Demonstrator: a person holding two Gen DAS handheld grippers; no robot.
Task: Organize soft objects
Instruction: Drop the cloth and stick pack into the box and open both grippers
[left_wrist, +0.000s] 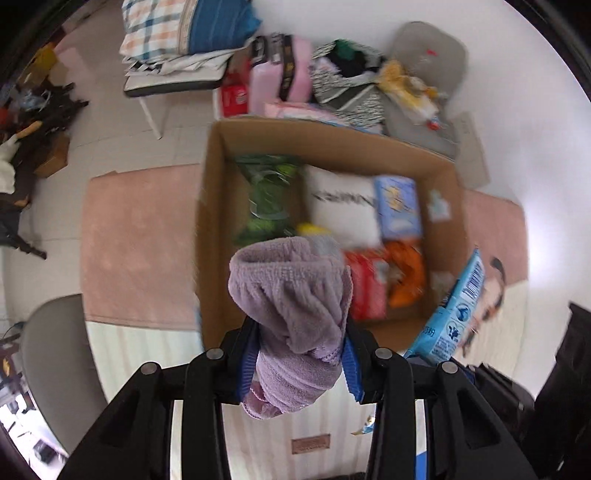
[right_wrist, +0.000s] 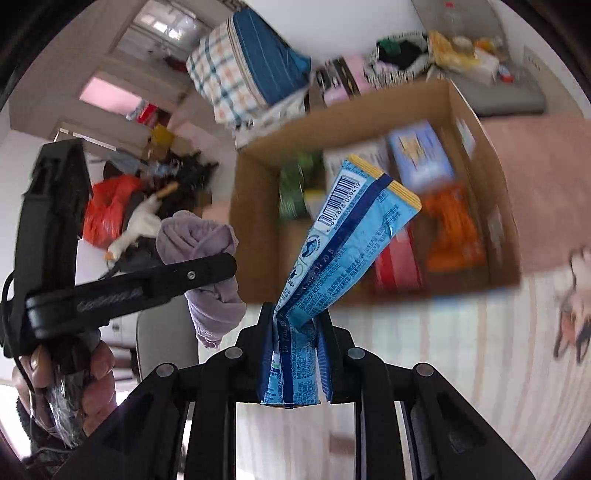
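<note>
A bunched lilac towel (left_wrist: 291, 314) sat clamped between the left tongs (left_wrist: 299, 354), hanging over the near wall of an open cardboard box (left_wrist: 218, 206). The right tongs (right_wrist: 295, 332) pinched the lower end of a light blue packet (right_wrist: 343, 243), which rose tilted toward the same box; the packet's barcode end faced up. Inside the box lay a green bundle (left_wrist: 267, 195), a white cushion (left_wrist: 343, 206), a blue carton (left_wrist: 399, 206), a red pack (left_wrist: 367, 288) and an orange pack (left_wrist: 406, 273), all blurred. The box stood on a pink rug (left_wrist: 140, 243). Behind it were a checked bag (left_wrist: 177, 29) and a grey cushion (left_wrist: 428, 51). A hand (right_wrist: 92, 373) gripped the left tool's handle.
</note>
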